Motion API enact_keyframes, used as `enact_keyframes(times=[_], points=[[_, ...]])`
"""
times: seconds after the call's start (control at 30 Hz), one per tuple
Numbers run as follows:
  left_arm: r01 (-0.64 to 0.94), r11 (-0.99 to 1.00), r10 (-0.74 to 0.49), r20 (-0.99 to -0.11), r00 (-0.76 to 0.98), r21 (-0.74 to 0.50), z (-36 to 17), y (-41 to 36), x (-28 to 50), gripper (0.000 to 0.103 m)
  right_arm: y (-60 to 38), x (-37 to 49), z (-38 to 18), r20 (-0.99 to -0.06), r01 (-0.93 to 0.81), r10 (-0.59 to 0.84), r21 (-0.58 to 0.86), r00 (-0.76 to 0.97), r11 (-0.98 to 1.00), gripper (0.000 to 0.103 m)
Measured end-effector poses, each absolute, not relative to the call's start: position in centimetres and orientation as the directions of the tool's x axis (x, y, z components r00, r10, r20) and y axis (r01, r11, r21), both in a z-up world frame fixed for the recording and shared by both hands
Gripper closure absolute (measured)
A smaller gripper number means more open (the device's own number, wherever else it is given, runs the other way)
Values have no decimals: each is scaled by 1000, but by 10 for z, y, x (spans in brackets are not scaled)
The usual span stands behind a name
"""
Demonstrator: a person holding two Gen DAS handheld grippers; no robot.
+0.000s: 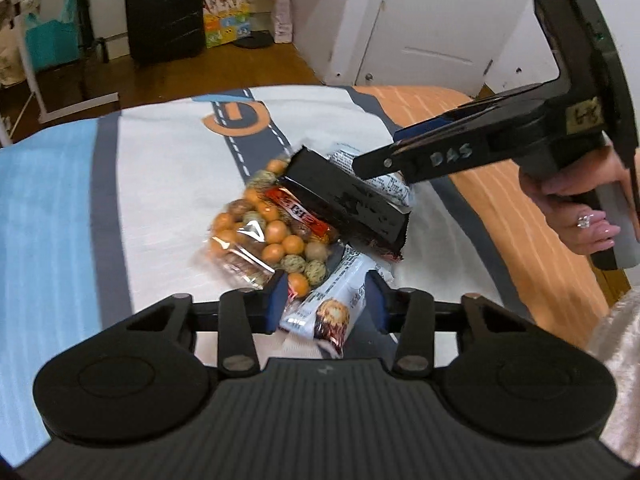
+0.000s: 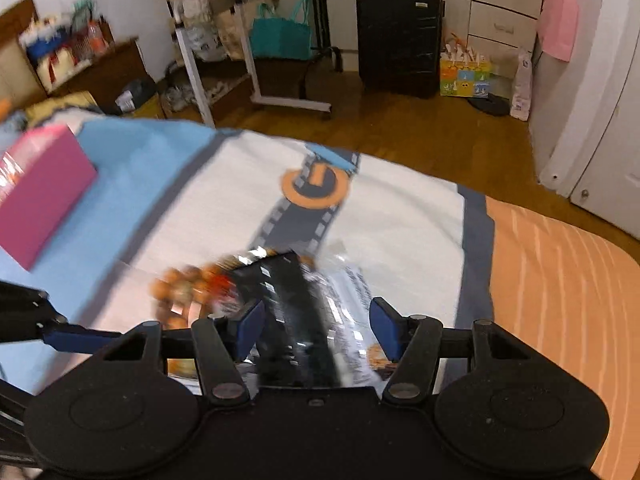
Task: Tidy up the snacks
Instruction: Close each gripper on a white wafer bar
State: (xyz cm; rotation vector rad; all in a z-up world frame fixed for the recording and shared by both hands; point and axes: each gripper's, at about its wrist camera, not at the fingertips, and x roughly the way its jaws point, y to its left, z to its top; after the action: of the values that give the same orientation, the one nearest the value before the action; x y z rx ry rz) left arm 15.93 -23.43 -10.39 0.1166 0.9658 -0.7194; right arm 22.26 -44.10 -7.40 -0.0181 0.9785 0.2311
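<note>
A pile of snacks lies on the bed's white cover (image 1: pixel 168 168): a clear bag of orange and speckled balls (image 1: pixel 260 236), a red bar (image 1: pixel 298 216), a long black packet (image 1: pixel 348 200) and a white bar (image 1: pixel 324 312). My left gripper (image 1: pixel 326 300) is open with the white bar between its blue pads, not squeezed. My right gripper (image 2: pixel 318 328) is open over the black packet (image 2: pixel 292 320), which is blurred there. In the left wrist view the right gripper (image 1: pixel 384 160) reaches in from the right, its tips just above the black packet.
A pink box (image 2: pixel 40 196) stands on the blue part of the cover at the left. The bed's orange sheet (image 2: pixel 560 280) lies to the right. Beyond the bed edge are wooden floor, a black suitcase (image 2: pixel 400 36), a rolling table and white cupboards.
</note>
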Motion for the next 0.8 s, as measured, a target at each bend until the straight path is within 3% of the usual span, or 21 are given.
enact_keyframes(times=[0.2,0.33,0.4,0.43,0.57,0.67,0.8], points=[[661,732,-490,-800,345,-164,-126,-253,156,71,-451,226,-99,-813,-223,141,14,565,975,39],[663,715,-513,-810,285,-220,-129,-253,156,71,-459,222,-99,-805,-218,158,36,572,975,41],[660,701,-535,-812,236,-270,-131,-253,155,71,-462,222,-98,-817,-213,188,82,546,974,58],[656,698,-540,-813,219,-287,-132,-253,155,71,-465,222,-98,-820,-204,202,107,536,973,58],[658,705,-522,-822,229,-264,-139,-264,153,70,-469,223,-103,-819,-178,213,137,533,974,56],[665,713,-496,-831,254,-222,-145,-275,148,65,-471,222,-107,-812,-166,212,143,543,976,48],[697,708,-454,-829,328,-112,-146,-287,132,65,-486,222,-115,-793,-118,260,234,551,965,44]])
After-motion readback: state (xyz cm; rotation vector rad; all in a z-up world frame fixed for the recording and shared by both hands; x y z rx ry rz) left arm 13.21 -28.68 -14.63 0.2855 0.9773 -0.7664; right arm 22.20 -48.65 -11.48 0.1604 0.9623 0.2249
